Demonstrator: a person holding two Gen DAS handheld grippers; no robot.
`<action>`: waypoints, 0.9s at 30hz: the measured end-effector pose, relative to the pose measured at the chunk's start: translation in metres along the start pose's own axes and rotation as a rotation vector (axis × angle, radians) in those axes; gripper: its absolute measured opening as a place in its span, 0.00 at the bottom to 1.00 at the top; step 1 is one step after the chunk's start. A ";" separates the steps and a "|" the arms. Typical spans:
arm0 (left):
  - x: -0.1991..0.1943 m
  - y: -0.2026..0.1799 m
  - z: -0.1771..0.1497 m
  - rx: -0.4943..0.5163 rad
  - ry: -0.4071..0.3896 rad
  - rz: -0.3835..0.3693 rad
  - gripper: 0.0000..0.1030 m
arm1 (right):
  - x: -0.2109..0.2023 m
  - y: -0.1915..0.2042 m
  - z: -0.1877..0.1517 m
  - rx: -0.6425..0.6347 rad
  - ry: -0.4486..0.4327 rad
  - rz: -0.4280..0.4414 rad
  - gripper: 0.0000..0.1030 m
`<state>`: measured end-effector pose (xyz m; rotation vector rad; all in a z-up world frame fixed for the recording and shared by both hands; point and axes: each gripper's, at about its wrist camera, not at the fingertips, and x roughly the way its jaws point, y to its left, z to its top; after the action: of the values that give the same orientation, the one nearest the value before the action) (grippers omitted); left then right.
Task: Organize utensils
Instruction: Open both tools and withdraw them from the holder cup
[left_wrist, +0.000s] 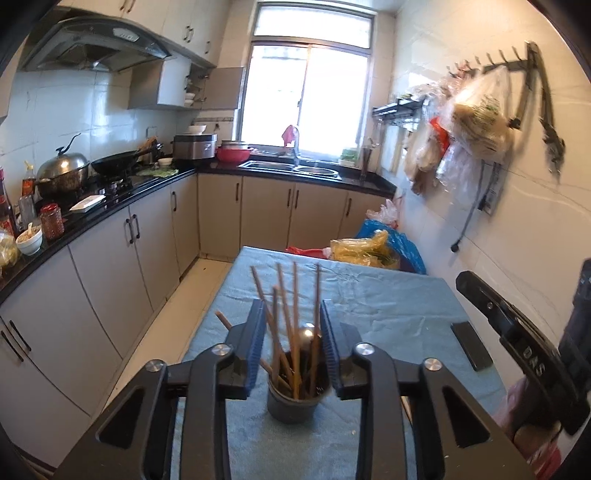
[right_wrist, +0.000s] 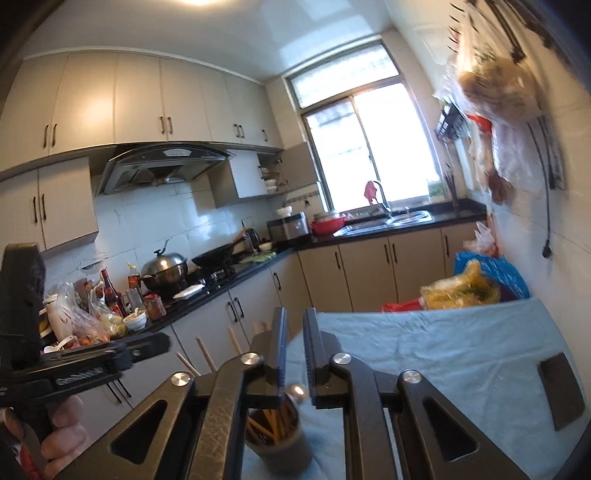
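The left gripper (left_wrist: 293, 343) is held spread, nothing pinched, the cup (left_wrist: 293, 400) of chopsticks (left_wrist: 295, 295) seen at six o'clock; the right gripper (right_wrist: 295, 354) is parted narrowly, empty.

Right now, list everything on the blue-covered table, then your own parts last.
utensil holder: one, dark grey, upright on the table's near end, straight ahead of the left tool
chopsticks: several, wooden, standing in the holder, fanned apart
spoon: one, metal, bowl up, in the holder
phone: one, black, flat on the cloth at the right
tablecloth: one, blue, wrinkled, covering the table
left tool: black with blue pads, jaws apart, holding nothing
right tool: black, jaws slightly apart, nothing between them
hand: one, gripping the left tool's handle
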<state>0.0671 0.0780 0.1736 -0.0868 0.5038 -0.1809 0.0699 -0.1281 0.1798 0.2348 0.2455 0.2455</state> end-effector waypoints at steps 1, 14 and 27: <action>-0.002 -0.006 -0.007 0.010 0.003 -0.008 0.31 | -0.006 -0.009 -0.003 0.013 0.014 -0.010 0.15; 0.093 -0.085 -0.148 0.215 0.357 -0.060 0.36 | -0.019 -0.127 -0.080 0.195 0.301 -0.160 0.15; 0.140 -0.078 -0.194 0.224 0.457 0.024 0.45 | 0.061 -0.172 -0.130 0.155 0.648 -0.251 0.15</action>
<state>0.0811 -0.0330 -0.0520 0.1844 0.9352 -0.2342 0.1286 -0.2484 0.0002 0.2698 0.9327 0.0457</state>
